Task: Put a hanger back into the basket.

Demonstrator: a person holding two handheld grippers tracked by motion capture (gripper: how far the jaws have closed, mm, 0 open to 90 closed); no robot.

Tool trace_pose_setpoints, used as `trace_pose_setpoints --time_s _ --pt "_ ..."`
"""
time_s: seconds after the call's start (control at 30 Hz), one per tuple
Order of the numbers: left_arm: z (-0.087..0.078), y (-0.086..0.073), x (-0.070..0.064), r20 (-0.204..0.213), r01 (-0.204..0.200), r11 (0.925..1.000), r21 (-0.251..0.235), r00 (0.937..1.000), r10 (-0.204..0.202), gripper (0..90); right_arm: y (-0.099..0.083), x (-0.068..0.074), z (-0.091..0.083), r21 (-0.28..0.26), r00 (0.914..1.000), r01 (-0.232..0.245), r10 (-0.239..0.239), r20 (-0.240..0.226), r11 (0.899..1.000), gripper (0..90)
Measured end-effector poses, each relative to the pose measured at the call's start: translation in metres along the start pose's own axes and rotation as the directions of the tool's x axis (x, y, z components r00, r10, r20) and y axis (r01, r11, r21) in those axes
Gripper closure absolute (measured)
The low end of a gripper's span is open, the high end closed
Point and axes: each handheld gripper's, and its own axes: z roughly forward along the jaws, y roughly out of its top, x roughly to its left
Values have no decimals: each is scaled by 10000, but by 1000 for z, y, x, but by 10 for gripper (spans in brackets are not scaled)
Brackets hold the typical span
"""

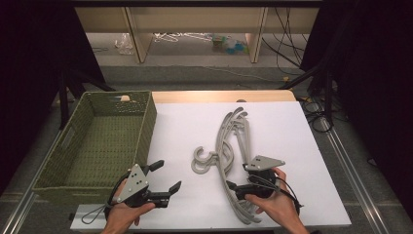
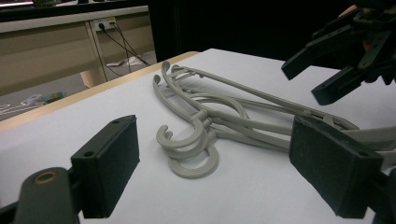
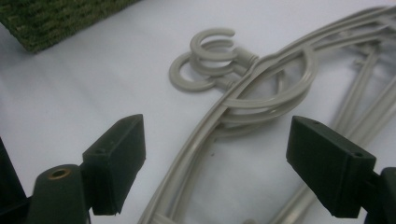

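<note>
A pile of grey hangers (image 1: 233, 146) lies on the white worktop (image 1: 185, 126), their hooks (image 1: 204, 162) curled together towards the middle and their arms fanning away and back towards the person's right side. The right hand (image 1: 275, 207) comes in from the near edge, palm wrapped around its tool, wrist low and angled inward. The right tool (image 1: 234, 187) sits right over the near arms of the hangers with its jaws spread wide; nothing is between them but the curved arms (image 3: 201, 154) below, and whether the jaws touch the plastic I cannot tell. From that tool's own view the hooks (image 3: 205, 60) lie just ahead, with a corner of the green basket (image 3: 56, 21) beyond. The left hand (image 1: 127, 212) holds its tool low near the front edge, just beside the basket (image 1: 97, 141), pointing across towards the hangers. The left tool (image 1: 168, 178) also stands open and empty, well short of the hooks. In its view the hooks (image 2: 189, 149) rest flat on the worktop between the two jaws, farther off, and the right tool (image 2: 336, 70) hangs above the hanger arms at the upper right.
</note>
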Motion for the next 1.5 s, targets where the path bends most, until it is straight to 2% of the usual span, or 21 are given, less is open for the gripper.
trace_pose_setpoints --time_s 0.07,0.1,0.13,0.2,0.23,0.37,0.4,0.5,0.57,0.6,0.67,0.87,0.9,1.1,1.13,1.17,1.27,1.33,1.37,1.43,1.5 --pt "0 0 1 26 -101 9999 -4 9999 101 162 3 1 15 466 10000 -36 39 -72 9989 217" --pt "0 0 1 26 -101 9999 -4 9999 101 161 3 1 15 466 10000 -36 39 -72 9989 217" --pt "0 0 0 61 -123 9999 9 9999 123 161 4 1 23 821 9999 -102 112 -120 9966 234" --pt "0 1 0 41 -96 10000 -7 9999 96 161 5 0 25 987 9997 -118 138 -194 9950 240" --pt "0 0 0 52 -65 10000 -7 10000 65 162 6 -2 31 1433 9995 -225 256 -201 9894 274" --pt "0 0 0 47 -37 10000 2 10000 37 162 7 -3 40 1648 9988 -158 232 -431 9862 321" --pt "0 1 0 45 -54 10000 3 10000 54 162 8 -3 41 1924 9982 -217 320 -506 9811 335" --pt "1 0 -1 89 -7 10000 -34 10000 7 162 12 -2 48 2246 9971 -232 387 -648 9742 388" --pt "0 1 -1 82 -9 10000 -13 10000 9 162 15 -3 56 2677 9959 -294 510 -742 9630 401" --pt "0 1 -1 82 -9 10000 -13 10000 9 162 15 -3 56 2677 9959 -294 510 -742 9630 401" --pt "0 0 0 85 -8 10000 23 10000 8 162 16 -5 63 3100 9946 -322 610 -839 9502 405" --pt "1 0 -1 150 26 10000 -36 9999 -26 162 17 -7 69 3308 9936 -462 776 -821 9426 453" --pt "1 0 -1 141 68 10000 29 9999 -68 162 18 -9 70 3458 9917 -613 964 -851 9363 474" --pt "2 0 -1 176 31 10000 37 9998 -32 162 20 -13 74 3544 9883 -805 1208 -931 9316 534" --pt "2 0 -1 176 13 10000 56 9998 -14 162 20 -13 74 3643 9867 -951 1361 -884 9264 544" --pt "1 0 -1 187 34 10000 54 9998 -35 162 20 -13 74 3631 9846 -874 1357 -1099 9277 599" --pt "2 0 -1 188 28 10000 55 9998 -29 162 23 -12 69 3686 9880 -721 1170 -1010 9268 640" --pt "1 0 -1 192 32 10000 65 9998 -33 162 23 -13 68 3651 9880 -703 1153 -1030 9283 642" --pt "1 0 -1 213 45 10000 52 9998 -46 162 24 -13 67 3714 9866 -775 1248 -1049 9252 646" --pt "1 1 -1 217 33 10000 30 9998 -34 162 24 -14 64 3712 9888 -702 1137 -968 9259 650" --pt "1 0 -1 217 56 10000 52 9997 -57 162 25 -15 59 3643 9865 -746 1222 -1094 9283 652"
